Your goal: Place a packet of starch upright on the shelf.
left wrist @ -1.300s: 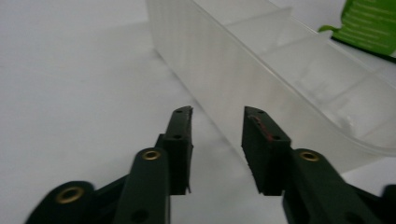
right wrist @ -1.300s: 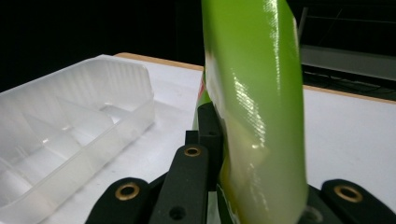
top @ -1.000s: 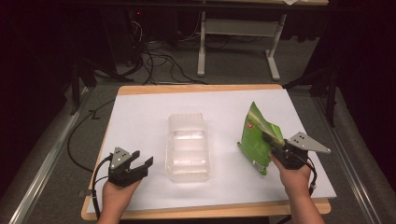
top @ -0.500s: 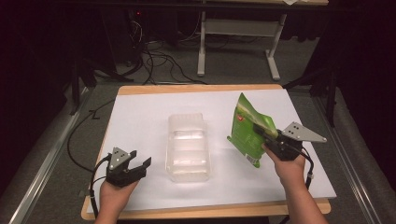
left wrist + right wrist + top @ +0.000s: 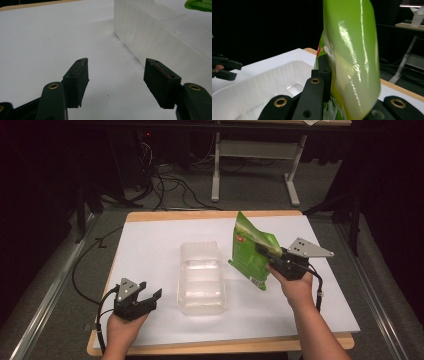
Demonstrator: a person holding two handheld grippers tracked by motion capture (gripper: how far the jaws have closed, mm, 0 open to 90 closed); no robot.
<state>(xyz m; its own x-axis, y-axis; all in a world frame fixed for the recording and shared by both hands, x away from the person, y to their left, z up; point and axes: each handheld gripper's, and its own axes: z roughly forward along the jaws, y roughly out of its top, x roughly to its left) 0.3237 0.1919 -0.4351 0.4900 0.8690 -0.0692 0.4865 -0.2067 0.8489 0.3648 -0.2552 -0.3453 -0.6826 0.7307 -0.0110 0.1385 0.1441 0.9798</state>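
While my right gripper (image 5: pixel 266 256) stays clamped on the glossy green foil snack bag (image 5: pixel 250 255), held upright above the white tabletop (image 5: pixel 150 250), the clear ribbed plastic tray (image 5: pixel 201 277) lies just to its left, long axis running away from me. My left gripper (image 5: pixel 145 299), jaws spread and empty, rests beside the tray's near corner.

White-topped table (image 5: pixel 150 245), clear plastic tray (image 5: pixel 201 277) on it
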